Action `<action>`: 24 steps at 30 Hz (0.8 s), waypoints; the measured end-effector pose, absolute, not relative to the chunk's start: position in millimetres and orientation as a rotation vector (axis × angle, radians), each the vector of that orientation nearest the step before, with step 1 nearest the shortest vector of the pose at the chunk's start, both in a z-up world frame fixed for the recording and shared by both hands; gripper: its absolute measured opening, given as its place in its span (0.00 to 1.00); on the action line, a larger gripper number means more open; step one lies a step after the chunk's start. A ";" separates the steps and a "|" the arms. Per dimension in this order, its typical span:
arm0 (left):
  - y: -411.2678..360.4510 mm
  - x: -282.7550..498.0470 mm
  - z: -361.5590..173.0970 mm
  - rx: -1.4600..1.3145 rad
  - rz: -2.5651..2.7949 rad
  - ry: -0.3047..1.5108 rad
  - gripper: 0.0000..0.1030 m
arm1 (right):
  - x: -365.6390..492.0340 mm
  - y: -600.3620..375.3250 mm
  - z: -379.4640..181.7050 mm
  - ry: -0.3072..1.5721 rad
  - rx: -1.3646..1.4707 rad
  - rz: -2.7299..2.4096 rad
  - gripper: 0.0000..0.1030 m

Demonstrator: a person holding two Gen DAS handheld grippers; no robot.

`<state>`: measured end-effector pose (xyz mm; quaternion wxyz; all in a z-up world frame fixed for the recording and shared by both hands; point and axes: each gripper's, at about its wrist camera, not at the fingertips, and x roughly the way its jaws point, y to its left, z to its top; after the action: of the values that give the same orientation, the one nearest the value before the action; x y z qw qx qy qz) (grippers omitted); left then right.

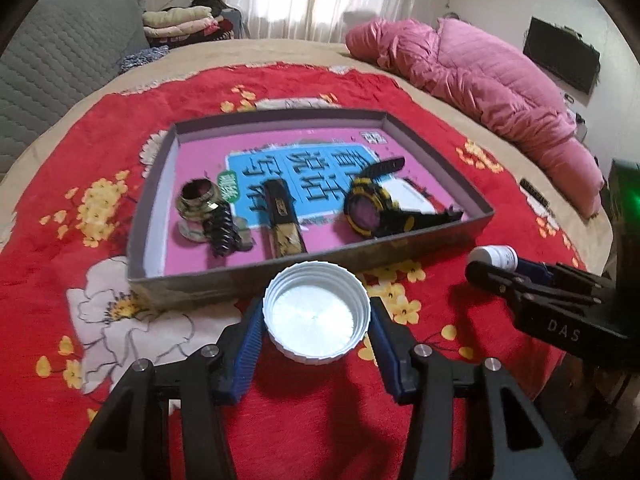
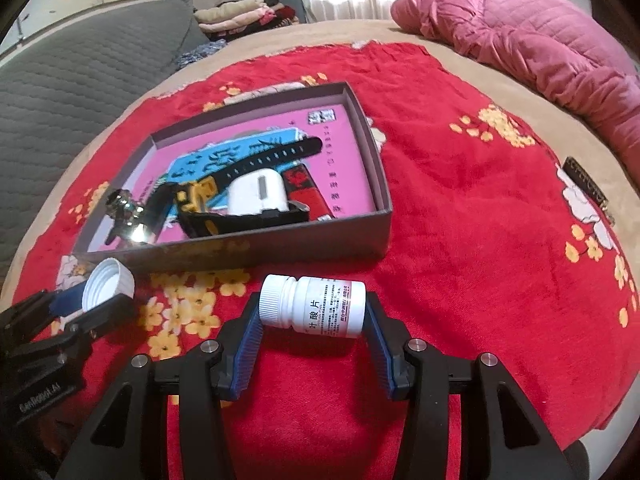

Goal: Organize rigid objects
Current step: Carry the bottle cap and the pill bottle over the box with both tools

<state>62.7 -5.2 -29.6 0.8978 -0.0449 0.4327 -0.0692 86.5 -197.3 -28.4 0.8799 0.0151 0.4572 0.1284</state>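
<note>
Left tongs (image 1: 316,320) clamping white cap (image 1: 316,312), right tongs (image 2: 312,320) gripping pill bottle (image 2: 316,306)

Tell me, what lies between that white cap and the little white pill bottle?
Only red flowered blanket. In the right wrist view, nothing else sits between the white cap in the left gripper and the pill bottle in the right gripper.
</note>
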 end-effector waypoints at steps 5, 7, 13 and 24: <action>13.7 62.2 -16.5 -0.136 -0.103 0.855 0.49 | 80.2 -186.4 -10.9 0.894 -0.014 0.295 0.48; 20.9 63.2 -14.5 -0.149 -0.086 0.845 0.49 | 78.6 -182.5 -5.6 0.874 -0.030 0.304 0.48; 45.6 65.5 -13.5 -0.197 -0.034 0.831 0.49 | 76.6 -167.9 9.7 0.805 -0.081 0.338 0.48; 61.1 71.0 -13.7 -0.207 -0.002 0.796 0.49 | 90.4 -162.6 24.8 0.751 -0.101 0.332 0.48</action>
<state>71.0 61.1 -13.7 0.9166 -0.1007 0.3870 -0.0012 90.4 -162.6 24.8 0.9157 -0.0489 0.3648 0.1614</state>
